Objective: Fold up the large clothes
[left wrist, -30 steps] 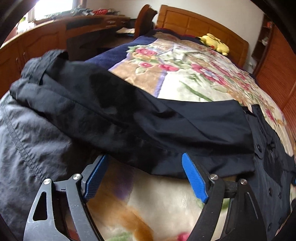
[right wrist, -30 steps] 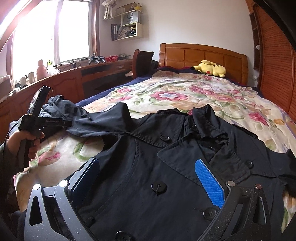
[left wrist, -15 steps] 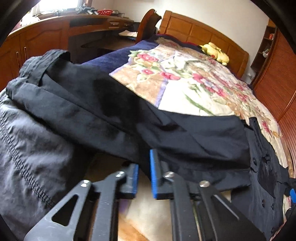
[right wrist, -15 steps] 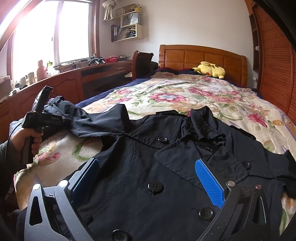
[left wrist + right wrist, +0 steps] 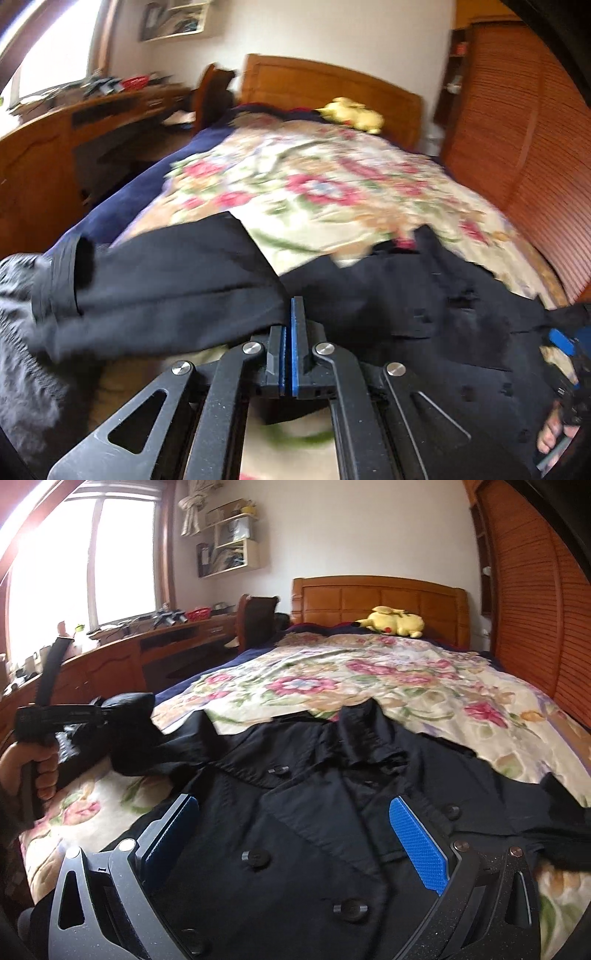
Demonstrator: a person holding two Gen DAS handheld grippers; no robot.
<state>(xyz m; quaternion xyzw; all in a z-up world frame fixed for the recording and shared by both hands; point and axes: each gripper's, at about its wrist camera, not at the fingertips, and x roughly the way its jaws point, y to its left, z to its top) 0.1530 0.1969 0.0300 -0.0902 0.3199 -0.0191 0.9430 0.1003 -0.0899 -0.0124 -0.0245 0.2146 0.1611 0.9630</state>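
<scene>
A black double-breasted coat (image 5: pixel 314 812) lies face up on the floral bedspread (image 5: pixel 369 679), collar toward the headboard. My left gripper (image 5: pixel 291 306) is shut on the lower edge of the coat's left sleeve (image 5: pixel 166 288), which hangs lifted off the bed. In the right wrist view that left gripper (image 5: pixel 107 712) shows at the far left, held by a hand (image 5: pixel 33 764), with the sleeve bunched at its tip. My right gripper (image 5: pixel 291 805) stands open just above the coat's buttoned front, with nothing between its blue pads (image 5: pixel 417 845).
A yellow plush toy (image 5: pixel 397 622) rests by the wooden headboard (image 5: pixel 376 598). A long wooden desk (image 5: pixel 147 653) and a chair (image 5: pixel 255 620) run along the bed's left side. Slatted wooden doors (image 5: pixel 535 609) stand on the right.
The left gripper's jaws closed on the sleeve's edge, then rose and swung, lifting the sleeve off the bedspread. The right gripper stayed open and shifted slightly over the coat front.
</scene>
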